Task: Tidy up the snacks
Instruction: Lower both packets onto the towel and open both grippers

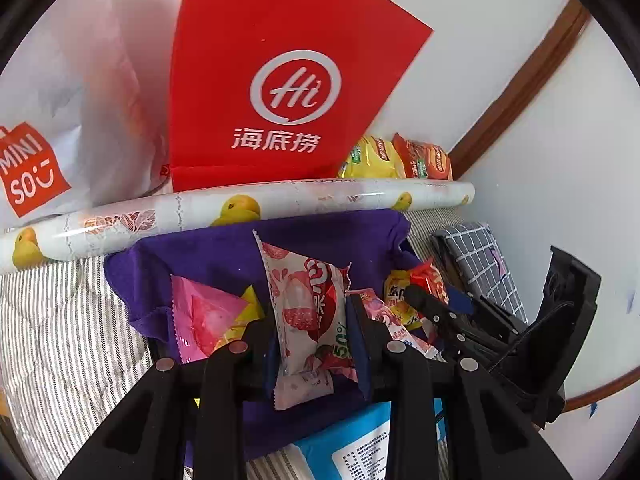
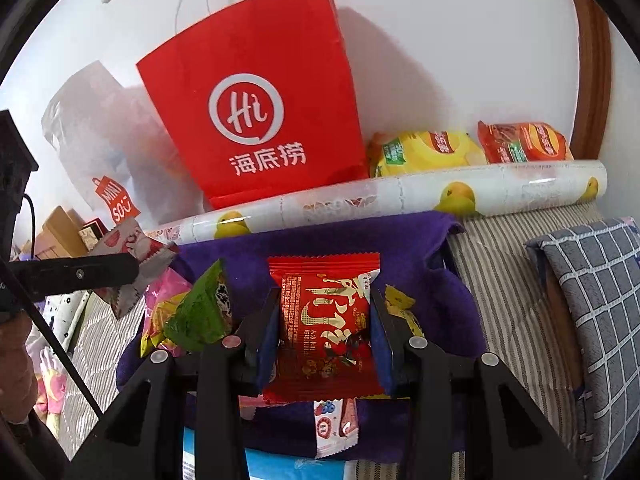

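My left gripper [image 1: 312,320] is shut on a pink-and-white lychee snack packet [image 1: 304,316], held upright above a purple cloth [image 1: 208,256]; the packet also shows at the left of the right wrist view [image 2: 132,248]. My right gripper [image 2: 326,320] is shut on a red snack packet [image 2: 326,324] over the same cloth [image 2: 340,236]. A pink packet [image 1: 204,316] and yellow and red packets [image 1: 416,288] lie on the cloth. A green packet [image 2: 204,312] lies left of my right gripper. A red paper bag with a "Hi" logo [image 1: 276,80] stands behind, also in the right wrist view [image 2: 256,112].
A rolled wrap printed with yellow fruit [image 1: 240,208] lies between cloth and bag. A white Miniso bag [image 1: 60,120] stands at left. Yellow and red chip bags [image 2: 472,148] sit by the wall. A grey checked pillow [image 2: 592,300] lies right on the striped bedding [image 1: 60,320].
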`<control>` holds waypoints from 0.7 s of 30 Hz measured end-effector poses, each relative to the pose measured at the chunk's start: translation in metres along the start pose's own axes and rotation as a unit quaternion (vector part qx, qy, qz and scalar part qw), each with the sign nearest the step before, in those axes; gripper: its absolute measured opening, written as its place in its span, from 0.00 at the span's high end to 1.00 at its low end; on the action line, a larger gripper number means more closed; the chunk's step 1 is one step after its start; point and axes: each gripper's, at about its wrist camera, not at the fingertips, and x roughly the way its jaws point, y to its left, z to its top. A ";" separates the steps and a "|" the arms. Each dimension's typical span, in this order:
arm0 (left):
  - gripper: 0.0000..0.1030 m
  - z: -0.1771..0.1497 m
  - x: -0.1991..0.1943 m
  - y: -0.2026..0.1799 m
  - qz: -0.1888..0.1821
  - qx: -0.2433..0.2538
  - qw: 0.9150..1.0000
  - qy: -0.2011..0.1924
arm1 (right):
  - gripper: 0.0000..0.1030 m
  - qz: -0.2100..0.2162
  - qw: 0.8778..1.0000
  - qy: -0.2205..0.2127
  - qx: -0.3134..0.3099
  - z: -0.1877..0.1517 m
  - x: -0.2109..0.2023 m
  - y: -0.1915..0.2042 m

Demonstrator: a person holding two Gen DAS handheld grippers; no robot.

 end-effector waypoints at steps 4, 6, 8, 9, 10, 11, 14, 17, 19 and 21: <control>0.72 0.001 0.003 0.004 -0.007 -0.009 1.000 0.001 | 0.60 -0.001 1.000 0.016 0.004 -0.002 0.007 -0.003; 0.72 0.001 0.006 0.005 -0.012 -0.012 1.000 0.005 | 0.60 -0.003 1.000 0.026 -0.003 -0.005 0.011 -0.001; 0.72 0.000 0.010 0.004 -0.014 -0.011 1.000 0.010 | 0.60 -0.005 0.999 0.035 -0.010 -0.007 0.015 0.001; 0.72 0.000 0.013 0.002 -0.015 -0.010 1.000 0.015 | 0.60 -0.007 0.999 0.040 -0.012 -0.008 0.018 0.002; 0.72 0.000 0.015 0.001 -0.015 -0.008 1.000 0.018 | 0.60 -0.010 0.999 0.044 -0.015 -0.009 0.020 0.002; 0.72 -0.001 0.018 0.000 -0.011 -0.005 1.000 0.023 | 0.60 -0.013 0.999 0.048 -0.017 -0.009 0.022 0.003; 0.72 -0.003 0.027 -0.003 -0.008 -0.007 0.999 0.037 | 0.60 -0.018 0.998 0.061 -0.012 -0.011 0.029 0.001; 0.72 -0.005 0.034 -0.006 -0.022 -0.006 0.999 0.047 | 0.60 -0.025 0.997 0.069 -0.006 -0.013 0.033 0.000; 0.72 -0.006 0.039 -0.013 -0.033 0.001 0.998 0.051 | 0.59 -0.027 0.997 0.071 -0.006 -0.013 0.034 -0.001; 0.72 -0.008 0.042 -0.018 -0.040 0.007 0.998 0.055 | 0.59 -0.029 0.997 0.069 -0.005 -0.012 0.033 -0.002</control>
